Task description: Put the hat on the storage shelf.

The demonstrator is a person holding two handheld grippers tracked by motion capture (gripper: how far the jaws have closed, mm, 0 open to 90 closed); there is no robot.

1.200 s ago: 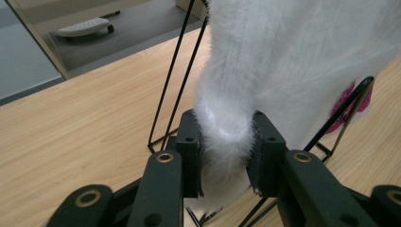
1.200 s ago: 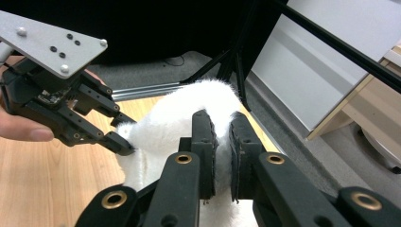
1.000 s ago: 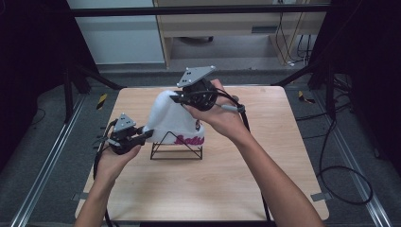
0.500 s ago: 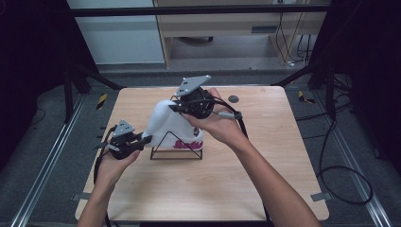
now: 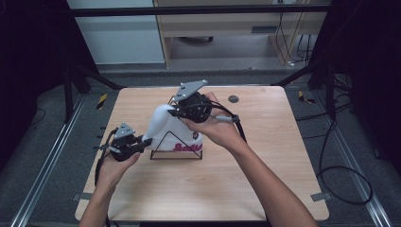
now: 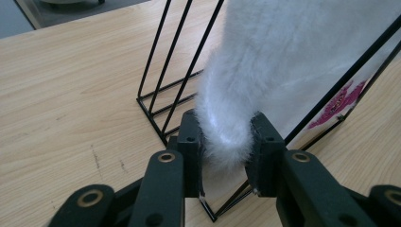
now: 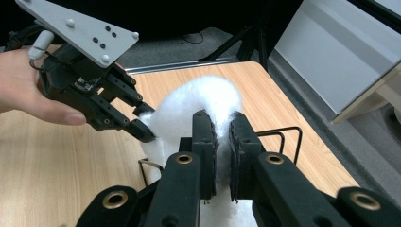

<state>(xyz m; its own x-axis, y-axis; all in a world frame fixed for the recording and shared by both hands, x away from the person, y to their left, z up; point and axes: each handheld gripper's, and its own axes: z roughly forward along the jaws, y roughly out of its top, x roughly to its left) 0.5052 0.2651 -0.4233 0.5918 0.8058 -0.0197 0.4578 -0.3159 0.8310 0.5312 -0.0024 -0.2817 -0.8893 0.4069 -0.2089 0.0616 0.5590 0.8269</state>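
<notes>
Fleece (image 6: 302, 52) sits pinched between both grippers' fingers (image 6: 189, 142) over rack (image 5: 176, 153).

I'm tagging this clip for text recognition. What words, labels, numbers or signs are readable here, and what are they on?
Pink lettering on the white fluffy slipper, low on its side behind the black wire rack: too blurred to read in the high view, and cut off by the rack wires in the left gripper view.
No other text, number or sign is readable on the table or the grippers.
</notes>
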